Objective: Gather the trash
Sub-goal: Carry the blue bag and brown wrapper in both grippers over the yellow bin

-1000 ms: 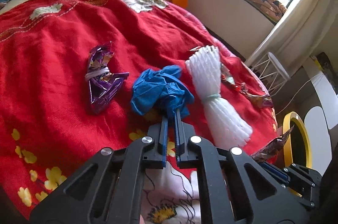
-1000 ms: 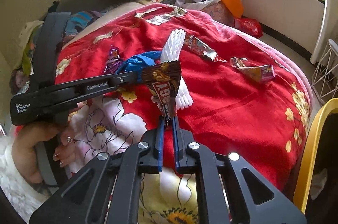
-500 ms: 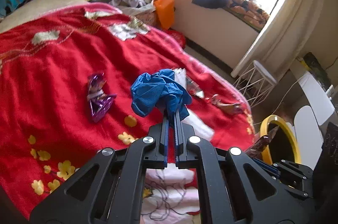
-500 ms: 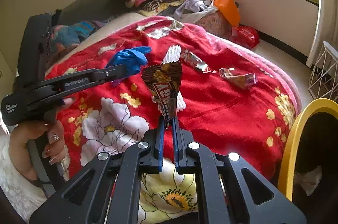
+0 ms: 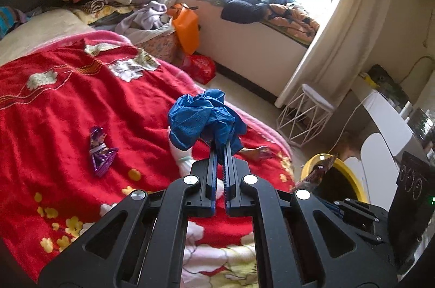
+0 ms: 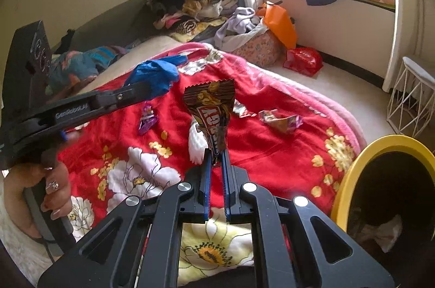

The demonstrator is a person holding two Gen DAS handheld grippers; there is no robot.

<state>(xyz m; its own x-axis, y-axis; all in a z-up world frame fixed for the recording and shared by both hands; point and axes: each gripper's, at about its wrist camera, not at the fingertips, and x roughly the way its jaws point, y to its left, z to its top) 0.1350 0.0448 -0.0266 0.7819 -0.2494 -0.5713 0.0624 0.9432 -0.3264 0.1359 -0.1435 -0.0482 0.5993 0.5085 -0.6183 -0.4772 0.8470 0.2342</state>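
Trash is showing in both views. In the left wrist view the left gripper [image 5: 220, 149] is pinching a crumpled blue glove [image 5: 202, 122] between fingers that are squeezed almost together, and the glove is hanging clear above the red blanket [image 5: 54, 111]. A purple wrapper [image 5: 101, 152] is lying on the blanket to the left of it, and a brown wrapper [image 5: 258, 152] is peeking out just behind the glove. At the lower right the yellow bin [image 5: 312, 165] is sitting beside the bed, with a brown snack wrapper [image 5: 316, 174] sticking up in front of its rim; this view is not showing what is holding it.

The right wrist view is settling that: the right gripper [image 6: 216, 156] is clamping the lower end of the snack wrapper [image 6: 213, 111], its jaws nearly together, and the wrapper is standing upright above the blanket [image 6: 272, 146]. Only here is a hand [image 6: 46, 187] showing, gripping the handle of the left gripper [image 6: 146, 88], which is carrying the glove [image 6: 157, 73] at the left. The bin [image 6: 350, 168] is standing open at the lower right, with pale crumpled rubbish inside. The purple wrapper [image 6: 148, 118] and another wrapper [image 6: 280, 121] are lying on the blanket.
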